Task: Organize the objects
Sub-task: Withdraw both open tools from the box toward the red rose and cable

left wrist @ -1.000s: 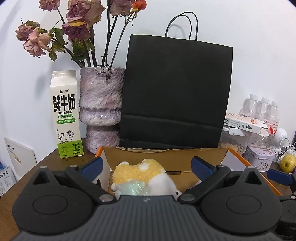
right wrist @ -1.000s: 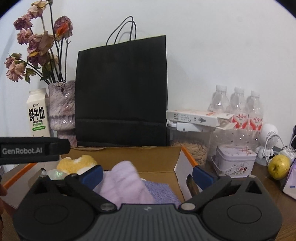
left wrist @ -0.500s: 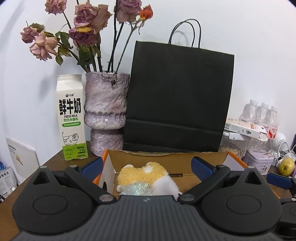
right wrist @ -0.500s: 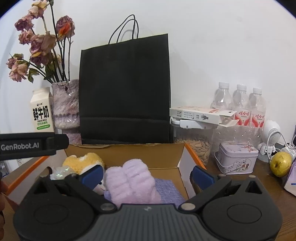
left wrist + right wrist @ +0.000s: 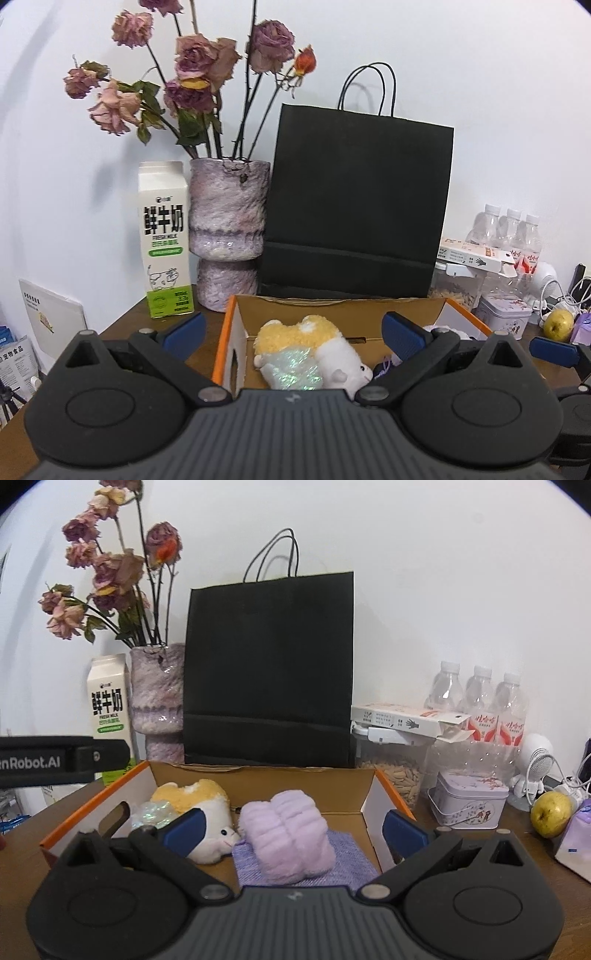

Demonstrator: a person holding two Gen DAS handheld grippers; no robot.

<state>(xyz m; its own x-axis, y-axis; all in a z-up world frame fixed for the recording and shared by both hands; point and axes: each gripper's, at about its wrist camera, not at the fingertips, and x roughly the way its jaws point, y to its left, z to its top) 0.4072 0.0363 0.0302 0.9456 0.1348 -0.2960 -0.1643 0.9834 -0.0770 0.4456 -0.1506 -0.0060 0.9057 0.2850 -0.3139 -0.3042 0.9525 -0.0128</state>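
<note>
Holding nothing: left tongs (image 5: 291, 330), right tongs (image 5: 293, 825) spread | box (image 5: 258, 781): one plush toy (image 5: 199, 808), one lilac towel (image 5: 288, 834)

The milk carton (image 5: 166, 243) has big black Chinese letters, 鲜牛奶, on its front. Under them, in the right wrist view, are the small words "FRESH MILK". A little cow is drawn lower down, and near the bottom is a number that looks like 3.3. A black bar (image 5: 62, 760) at the left of the right wrist view says "nRobot.AI" in white. The water bottles (image 5: 495, 716) have red labels, too small to read.
</note>
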